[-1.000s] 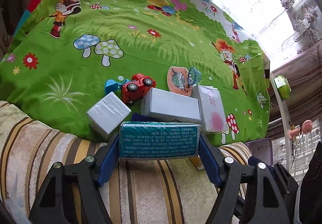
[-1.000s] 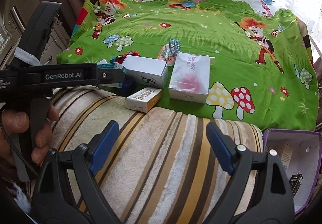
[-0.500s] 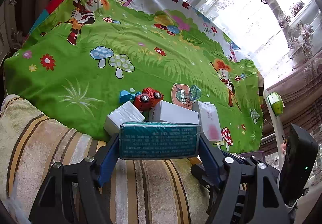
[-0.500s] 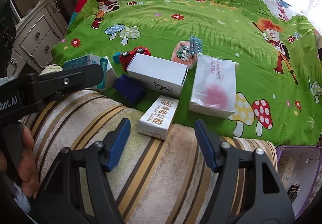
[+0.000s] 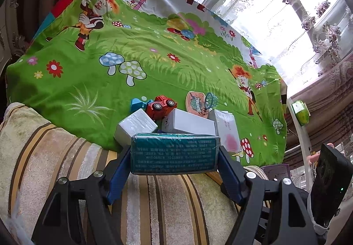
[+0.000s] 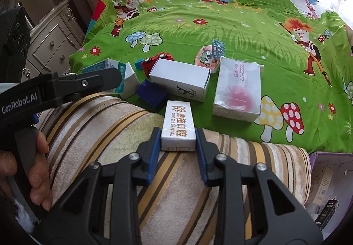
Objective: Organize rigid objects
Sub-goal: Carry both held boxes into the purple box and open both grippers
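Note:
My left gripper (image 5: 174, 154) is shut on a teal box (image 5: 174, 153) and holds it above the striped towel (image 5: 55, 156). My right gripper (image 6: 178, 138) is shut on a white dental box (image 6: 178, 127) at the towel's edge. Behind lie a white box (image 6: 179, 78), a white-pink packet (image 6: 237, 86), a dark blue block (image 6: 151, 95), a red toy car (image 6: 152, 62) and a basketball toy with a hoop (image 6: 209, 55). In the left wrist view a small white box (image 5: 135, 125) sits left of the teal box.
A green cartoon sheet (image 6: 242, 15) covers the surface behind the towel. A purple bin (image 6: 328, 181) with small boxes stands at the lower right. A white dresser (image 6: 50, 46) is at the left. The left gripper's handle and the hand (image 6: 33, 167) cross the right view's left side.
The right gripper moved forward and closed on the white dental box. The left gripper, still holding the teal box, drew back and up from the pile.

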Tool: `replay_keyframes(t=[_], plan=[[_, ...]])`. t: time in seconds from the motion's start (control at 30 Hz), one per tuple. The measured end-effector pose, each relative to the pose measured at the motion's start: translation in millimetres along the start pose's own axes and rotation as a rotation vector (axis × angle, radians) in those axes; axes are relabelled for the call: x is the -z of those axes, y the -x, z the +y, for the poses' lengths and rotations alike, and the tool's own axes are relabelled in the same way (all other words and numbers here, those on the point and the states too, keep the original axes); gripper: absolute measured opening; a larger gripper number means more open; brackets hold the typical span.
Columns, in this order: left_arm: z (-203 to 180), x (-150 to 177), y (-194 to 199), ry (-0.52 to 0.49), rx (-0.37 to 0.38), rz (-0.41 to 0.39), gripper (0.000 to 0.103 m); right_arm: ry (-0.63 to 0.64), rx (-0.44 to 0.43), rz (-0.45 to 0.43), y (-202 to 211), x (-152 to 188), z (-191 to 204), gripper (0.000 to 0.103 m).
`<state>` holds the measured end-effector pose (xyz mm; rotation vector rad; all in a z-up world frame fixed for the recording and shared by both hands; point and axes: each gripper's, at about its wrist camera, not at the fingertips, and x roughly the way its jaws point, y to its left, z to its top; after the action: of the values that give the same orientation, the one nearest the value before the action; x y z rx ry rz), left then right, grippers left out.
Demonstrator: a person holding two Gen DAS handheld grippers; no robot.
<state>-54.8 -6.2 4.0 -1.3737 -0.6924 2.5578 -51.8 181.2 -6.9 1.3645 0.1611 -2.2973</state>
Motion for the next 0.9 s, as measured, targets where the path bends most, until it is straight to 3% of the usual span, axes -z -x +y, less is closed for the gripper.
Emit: replay_keyframes(t=[0.47,0.9], plan=[[-57.9,19.3,7.7,-0.152,0.083,0.005,0.075,-0.138,0.072,-0.136,76.8,48.2,-56.0,0.035],[-156.3,60.5,-5.1,-0.389,0.201,0.079,0.075,-0.405,0.244,-0.160,139.9,135.4,-169.0,0.035]])
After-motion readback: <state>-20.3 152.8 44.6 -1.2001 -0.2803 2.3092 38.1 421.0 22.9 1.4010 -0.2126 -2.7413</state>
